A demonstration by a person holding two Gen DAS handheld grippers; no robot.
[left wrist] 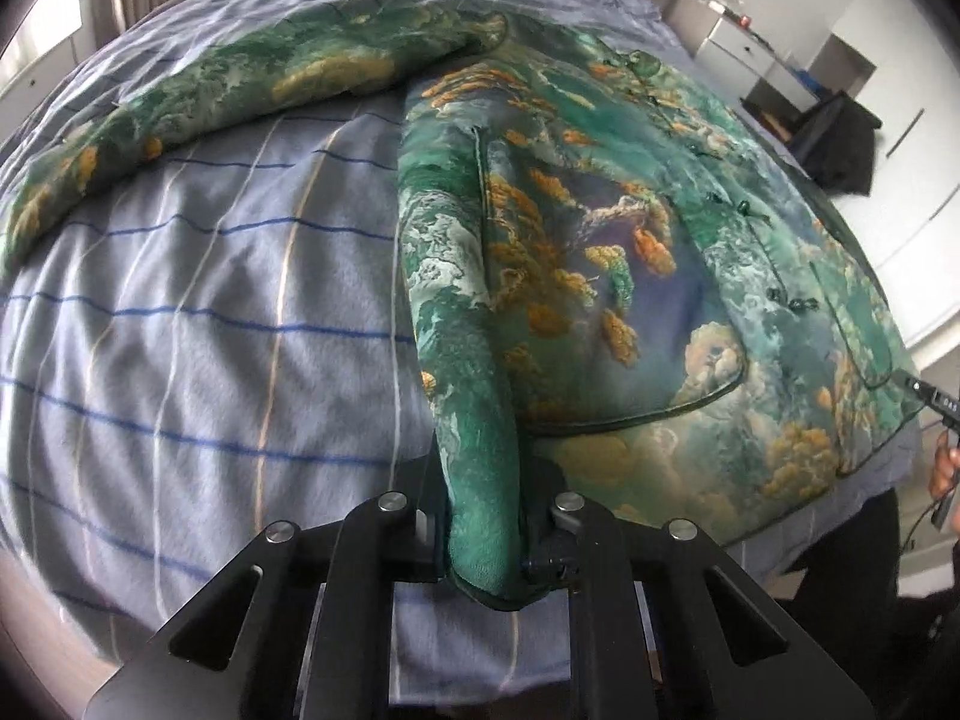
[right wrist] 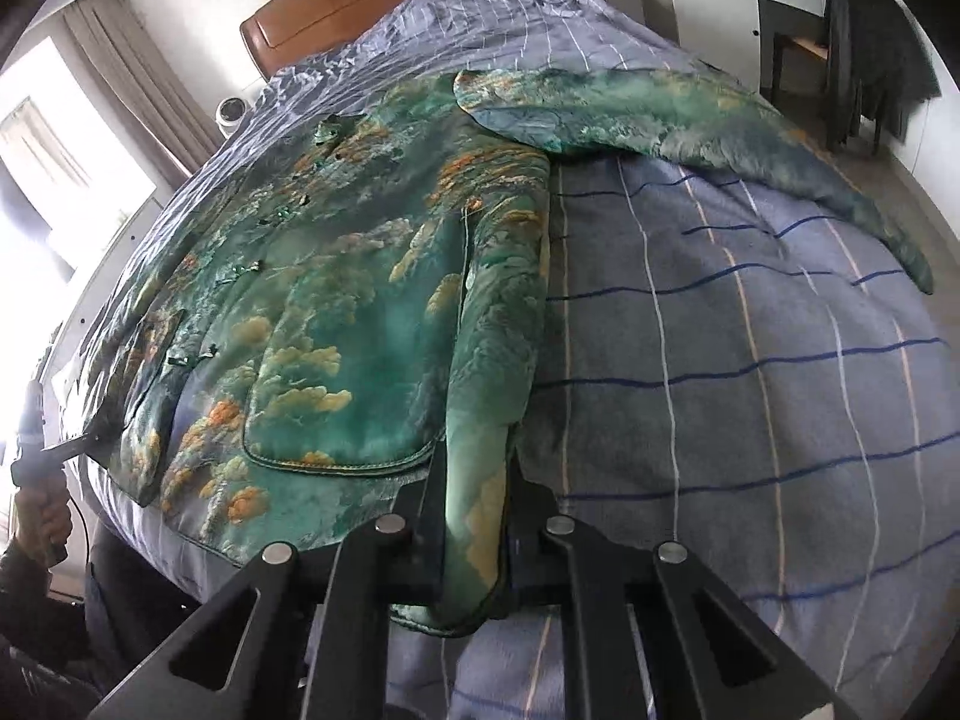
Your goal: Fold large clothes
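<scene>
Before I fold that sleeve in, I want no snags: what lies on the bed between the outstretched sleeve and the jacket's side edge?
Only bare striped bedsheet between the sleeve and the jacket, clear in the right wrist view.

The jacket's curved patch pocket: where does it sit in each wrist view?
Left wrist: pocket right of centre, its piped rim just above the left gripper, which is shut on the jacket hem.
Right wrist: another pocket left of centre, above the right gripper.
Shared landmark: the button row.
</scene>
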